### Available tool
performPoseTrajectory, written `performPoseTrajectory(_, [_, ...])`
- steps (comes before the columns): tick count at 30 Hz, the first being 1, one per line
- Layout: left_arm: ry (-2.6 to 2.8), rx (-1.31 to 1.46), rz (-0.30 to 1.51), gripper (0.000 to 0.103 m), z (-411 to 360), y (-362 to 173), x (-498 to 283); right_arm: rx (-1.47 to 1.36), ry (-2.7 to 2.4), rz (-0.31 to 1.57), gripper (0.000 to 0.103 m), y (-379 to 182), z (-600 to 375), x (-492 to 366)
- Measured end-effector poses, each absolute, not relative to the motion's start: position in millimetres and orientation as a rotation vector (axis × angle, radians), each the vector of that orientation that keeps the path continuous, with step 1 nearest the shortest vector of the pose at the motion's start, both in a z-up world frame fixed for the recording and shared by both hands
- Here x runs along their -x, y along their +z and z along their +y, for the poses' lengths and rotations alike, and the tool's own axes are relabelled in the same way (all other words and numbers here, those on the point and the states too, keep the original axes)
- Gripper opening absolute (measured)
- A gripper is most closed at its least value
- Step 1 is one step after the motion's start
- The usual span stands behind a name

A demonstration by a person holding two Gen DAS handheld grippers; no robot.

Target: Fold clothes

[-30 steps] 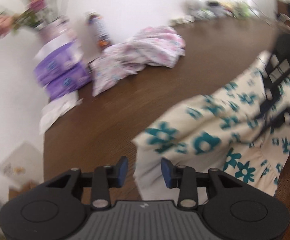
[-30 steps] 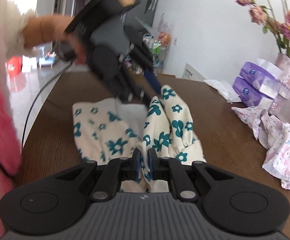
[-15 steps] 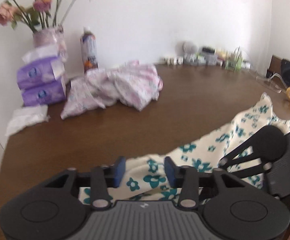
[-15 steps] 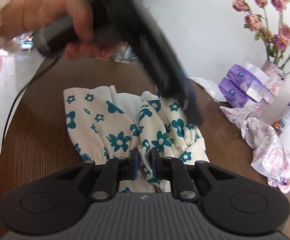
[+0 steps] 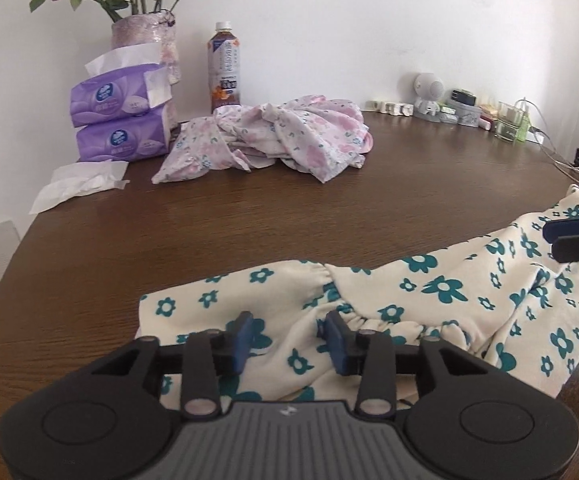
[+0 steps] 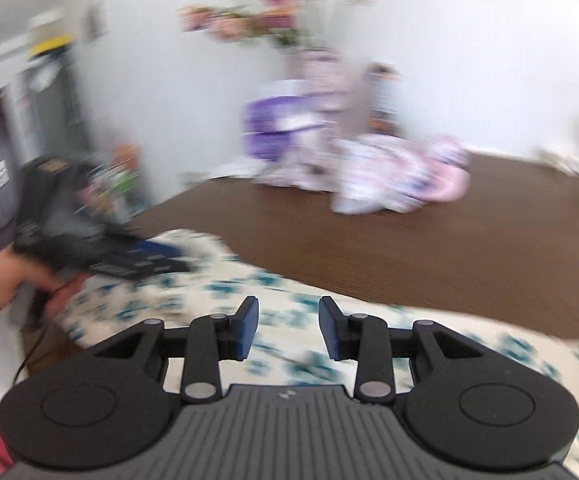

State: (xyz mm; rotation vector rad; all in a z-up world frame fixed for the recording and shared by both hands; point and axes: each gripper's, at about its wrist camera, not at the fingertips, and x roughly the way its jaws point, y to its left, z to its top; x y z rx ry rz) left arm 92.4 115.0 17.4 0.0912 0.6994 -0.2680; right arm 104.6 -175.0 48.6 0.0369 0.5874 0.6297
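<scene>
A cream garment with teal flowers (image 5: 429,300) lies spread on the brown table (image 5: 249,220), its gathered waistband running across the middle. My left gripper (image 5: 289,338) hovers open just over the garment's left part, nothing between its fingers. The right gripper (image 5: 569,237) pokes in at the right edge over the cloth. The right wrist view is blurred by motion. In it my right gripper (image 6: 288,330) is open above the garment (image 6: 289,304), holding nothing. A hand (image 6: 5,284) carries the left gripper (image 6: 101,252) over the cloth's left end.
A crumpled pink floral garment (image 5: 273,136) lies at the back of the table. Two purple tissue packs (image 5: 121,128), loose tissues (image 5: 81,184), a drink bottle (image 5: 225,68) and a vase of roses (image 5: 145,40) stand by the wall. Small items (image 5: 449,108) and cables (image 5: 569,164) crowd the back right.
My right gripper, shut on the garment before, has opened and let it go while swinging to face the wall. The left gripper came down low over the flattened garment.
</scene>
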Motion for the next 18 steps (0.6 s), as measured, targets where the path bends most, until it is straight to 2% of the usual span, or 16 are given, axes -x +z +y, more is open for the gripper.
performPoseTrajectory(4, [-0.25, -0.091, 0.635, 0.039, 104, 32, -87, -0.095, 0.516, 0.612, 0.034, 35, -195, -115])
performPoseTrajectory(7, [-0.323, -0.114, 0.58, 0.042, 83, 42, -83, -0.076, 0.468, 0.658, 0.034, 24, -199, -120])
performPoseTrajectory(13, [-0.341, -0.253, 0.643, 0.044, 51, 17, -94, -0.047, 0.429, 0.681, 0.029, 14, -211, -112])
performPoseTrajectory(15, [-0.316, -0.233, 0.641, 0.053, 52, 9, -95, -0.052, 0.423, 0.678, 0.029, 13, -216, -108])
performPoseTrajectory(18, [-0.306, -0.182, 0.64, 0.054, 57, 6, -96, -0.074, 0.417, 0.672, 0.03, 16, -227, -103])
